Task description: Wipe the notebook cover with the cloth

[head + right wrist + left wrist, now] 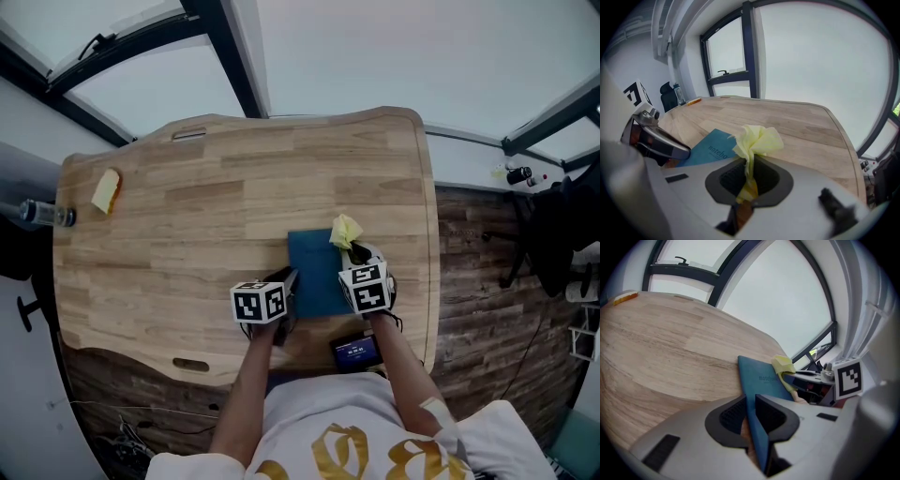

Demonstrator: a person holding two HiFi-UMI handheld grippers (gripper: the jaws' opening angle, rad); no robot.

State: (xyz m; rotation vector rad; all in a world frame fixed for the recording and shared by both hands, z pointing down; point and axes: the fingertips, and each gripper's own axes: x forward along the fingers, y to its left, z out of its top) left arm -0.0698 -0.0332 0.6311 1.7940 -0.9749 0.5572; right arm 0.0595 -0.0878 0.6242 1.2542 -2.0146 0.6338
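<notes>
A teal notebook (pixel 317 272) lies on the wooden table (pixel 206 216) near its front right. My left gripper (pixel 289 283) reaches in from the notebook's left side. In the left gripper view the notebook (pixel 761 378) has its near edge pinched between the two pads of that gripper (pixel 750 401). My right gripper (pixel 354 251) sits at the notebook's far right corner, shut on a crumpled yellow cloth (pixel 345 230). In the right gripper view the cloth (pixel 757 140) sticks up from between the jaws of the gripper (pixel 749 166), with the notebook (pixel 710 147) just to its left.
A small dark device with a lit screen (pixel 356 352) lies at the table's front edge, right of centre. A yellow-orange sponge (pixel 106 190) and a bottle (pixel 42 214) are at the far left. Beyond the table's right edge stands a black chair (pixel 553 234).
</notes>
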